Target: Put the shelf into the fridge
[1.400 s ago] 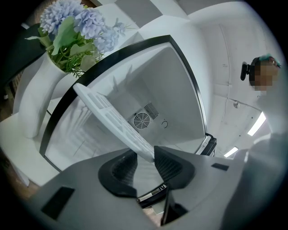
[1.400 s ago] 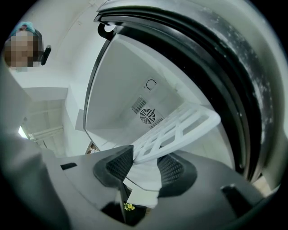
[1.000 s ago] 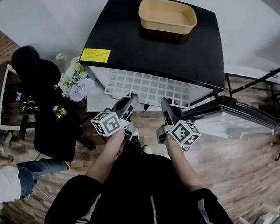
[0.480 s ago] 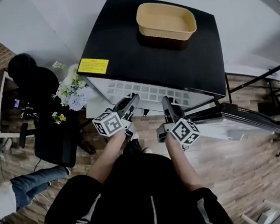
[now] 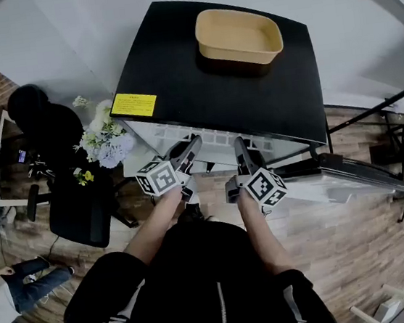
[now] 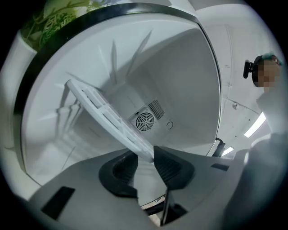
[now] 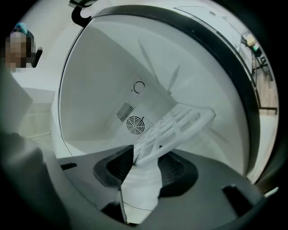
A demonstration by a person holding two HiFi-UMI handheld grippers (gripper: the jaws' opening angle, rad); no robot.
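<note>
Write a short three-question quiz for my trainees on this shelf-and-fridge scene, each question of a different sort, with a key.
1. True or false: only the left tool grips the shelf.
2. What stands on top of the fridge? A. a tan tub B. a kettle C. a stack of plates
3. Fill in: the round grille on the fridge's back wall is a ___.
Key: 1. False: the right tool grips the shelf too. 2. A. 3. fan.
</note>
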